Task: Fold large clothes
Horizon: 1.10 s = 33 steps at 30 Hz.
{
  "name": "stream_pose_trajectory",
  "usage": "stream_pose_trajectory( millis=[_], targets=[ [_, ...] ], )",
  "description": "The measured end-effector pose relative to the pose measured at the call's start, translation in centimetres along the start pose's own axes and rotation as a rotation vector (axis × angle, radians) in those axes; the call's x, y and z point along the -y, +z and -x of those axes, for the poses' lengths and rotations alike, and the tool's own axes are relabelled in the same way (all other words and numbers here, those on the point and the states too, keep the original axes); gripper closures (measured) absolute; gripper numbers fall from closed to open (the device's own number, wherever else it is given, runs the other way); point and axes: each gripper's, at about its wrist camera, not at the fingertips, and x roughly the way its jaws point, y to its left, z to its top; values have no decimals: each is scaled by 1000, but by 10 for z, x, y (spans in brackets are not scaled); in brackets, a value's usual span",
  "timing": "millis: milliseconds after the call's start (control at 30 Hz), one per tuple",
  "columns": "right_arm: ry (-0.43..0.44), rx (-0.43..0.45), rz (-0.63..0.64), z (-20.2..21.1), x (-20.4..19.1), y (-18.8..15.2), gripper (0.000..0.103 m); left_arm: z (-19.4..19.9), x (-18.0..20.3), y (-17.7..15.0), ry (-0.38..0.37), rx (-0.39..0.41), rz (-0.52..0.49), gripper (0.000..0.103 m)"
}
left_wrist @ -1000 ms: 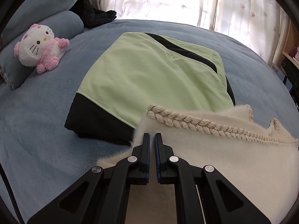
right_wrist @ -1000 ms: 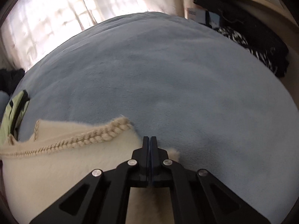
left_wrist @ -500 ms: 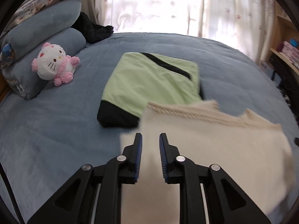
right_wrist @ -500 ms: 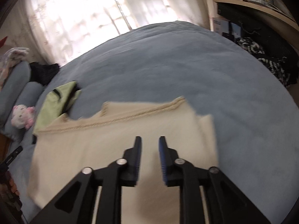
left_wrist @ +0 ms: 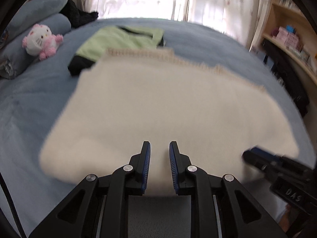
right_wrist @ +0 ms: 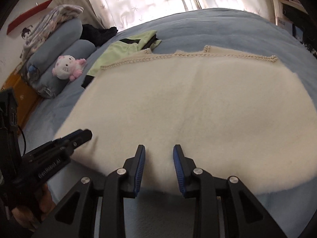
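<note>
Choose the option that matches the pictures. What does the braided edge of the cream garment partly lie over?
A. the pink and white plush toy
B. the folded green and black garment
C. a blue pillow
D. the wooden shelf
B: the cream garment has its braided far edge lapping onto the folded green and black garment, while the plush toy sits apart against the pillows.

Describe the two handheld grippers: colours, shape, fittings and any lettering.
Both the left gripper and the right gripper are matte black, with two angular fingers lined with ribbed blue pads. Silver screw heads mark the linkage joints. White lettering runs along each body, too blurred to read in full. A thin black cable trails beside the left one.
</note>
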Motion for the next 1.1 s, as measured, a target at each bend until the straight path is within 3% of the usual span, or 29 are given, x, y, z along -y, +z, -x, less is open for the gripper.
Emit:
stream_pose_trajectory(
  millis=[100, 300, 367, 433, 467, 633, 967, 1100],
  targets=[
    [-41, -3, -22, 2, 17, -4, 75, -12, -15, -14, 58, -18, 27, 85],
    [-359, 16, -120, 34, 108, -15, 77, -3, -54, -18, 88, -12, 126, 87],
    [-434, 26, -195, 50, 144, -21, 84, -1, -65, -20, 83, -10, 155, 91],
    [-429, 34, -283, 64, 173, -27, 99, 1, -72, -22, 70, -7, 187, 92],
    [-412, 37, -314, 67, 179, -29, 100, 0, -72, -23, 69, -6, 188, 92],
    [-478, 40, -262, 62, 166, -31, 96, 0, -68, -23, 94, -7, 176, 92],
    [-484, 40, -264, 64, 173, -31, 95, -3, -69, -16, 99, -20, 191, 92],
    [-509, 26, -266, 62, 166, -28, 90, 1, -70, -14, 90, -32, 209, 92]
  ],
)
